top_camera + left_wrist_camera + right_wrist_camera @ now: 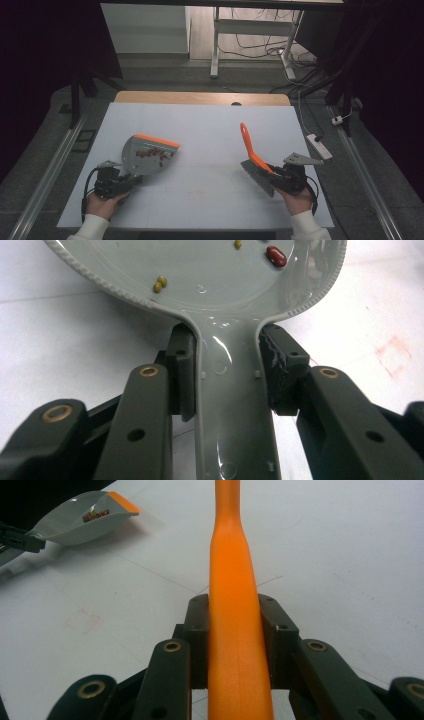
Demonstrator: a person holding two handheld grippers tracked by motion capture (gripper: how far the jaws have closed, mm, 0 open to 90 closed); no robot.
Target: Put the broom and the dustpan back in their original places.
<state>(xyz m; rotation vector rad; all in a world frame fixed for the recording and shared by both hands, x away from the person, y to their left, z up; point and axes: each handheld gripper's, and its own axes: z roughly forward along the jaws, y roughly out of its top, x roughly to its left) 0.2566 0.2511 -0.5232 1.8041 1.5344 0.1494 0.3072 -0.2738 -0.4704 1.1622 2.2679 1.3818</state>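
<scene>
A white table [210,125] has a bare wooden strip [200,97] along its far edge. A white power strip [320,146] lies on the grey floor to its right. Beyond the far end stands a white desk frame [216,45] with cables [260,50] under it.

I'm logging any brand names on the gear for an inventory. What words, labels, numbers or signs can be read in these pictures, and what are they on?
None: no readable text.
Dustpan, grey with an orange lip: no lettering; its handle bears only small moulded circles.
Brush: its orange handle is plain.
Table: only a faint reddish smudge, not writing.
Left gripper and right gripper: no markings.
</scene>
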